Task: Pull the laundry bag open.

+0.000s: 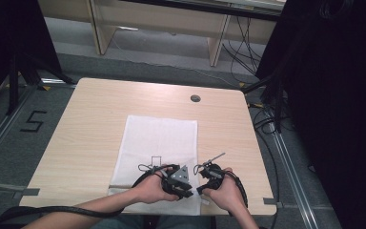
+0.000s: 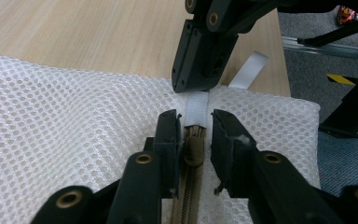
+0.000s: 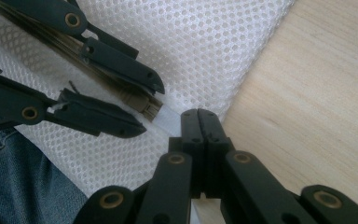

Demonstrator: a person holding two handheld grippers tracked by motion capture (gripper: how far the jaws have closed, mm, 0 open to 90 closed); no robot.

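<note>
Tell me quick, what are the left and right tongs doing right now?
Left tongs: open, straddling the zipper pull, not pinching it.
Right tongs: shut on the white tab at the mesh bag's edge.

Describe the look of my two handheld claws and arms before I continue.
Both claws, left claw and right claw, are black, with brass-coloured rivets along their linkages. The left carries a grey three-cornered plate. Black cables loop from each. Forearms are bare; blue jeans are worn.

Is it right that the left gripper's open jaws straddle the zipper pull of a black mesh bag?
Not quite: the mesh bag is white, as the left gripper view shows. The rest holds: the left gripper has open jaws on either side of the zipper pull.
</note>
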